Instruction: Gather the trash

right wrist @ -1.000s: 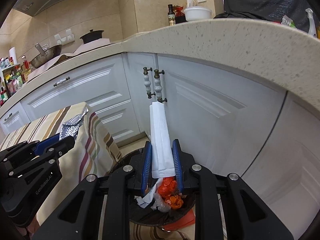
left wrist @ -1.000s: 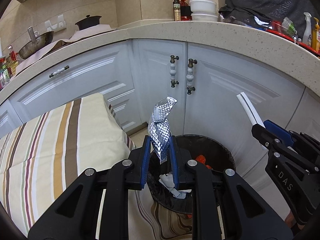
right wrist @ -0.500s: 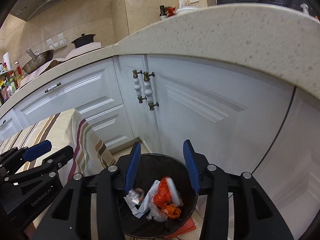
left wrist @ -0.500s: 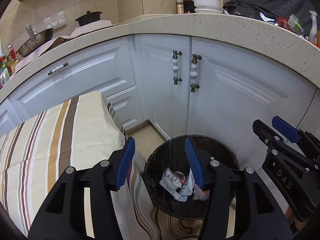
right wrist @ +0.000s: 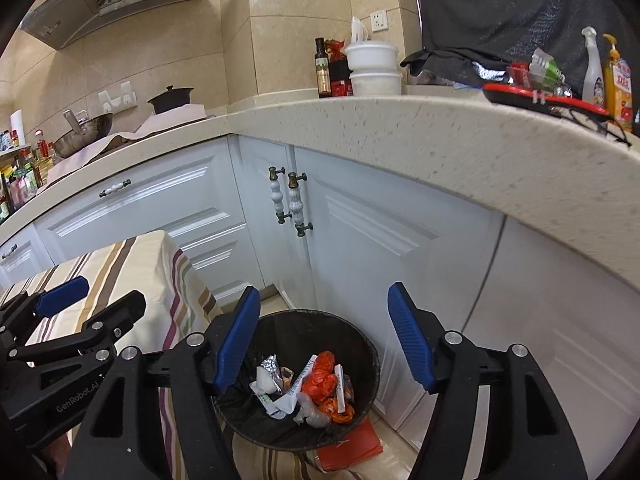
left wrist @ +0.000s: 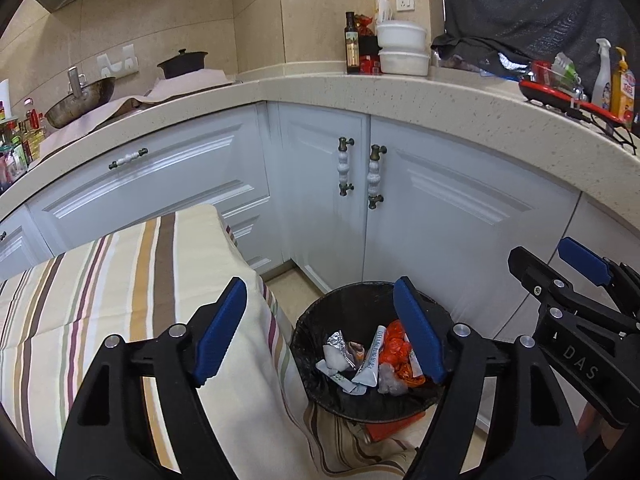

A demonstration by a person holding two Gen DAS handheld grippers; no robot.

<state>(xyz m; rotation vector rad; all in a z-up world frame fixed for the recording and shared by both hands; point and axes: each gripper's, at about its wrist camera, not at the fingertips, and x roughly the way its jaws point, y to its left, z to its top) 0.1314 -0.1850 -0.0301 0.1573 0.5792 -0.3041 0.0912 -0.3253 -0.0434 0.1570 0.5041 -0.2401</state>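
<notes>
The left hand-held gripper (left wrist: 320, 332) and the right hand-held gripper (right wrist: 324, 340) are both above the black bin (right wrist: 360, 340). Their blue jaws are opening wide, and nothing is between them. The trash sits down in the bin: a shiny foil wrapper (left wrist: 335, 340), a white packet (left wrist: 370, 364) and orange bits (right wrist: 322, 380). A striped cloth (left wrist: 120, 280) hangs just beside the bin. Behind it are white cupboard doors (left wrist: 440, 220), and the bench (left wrist: 400, 92) on top has bottles and bowls.
</notes>
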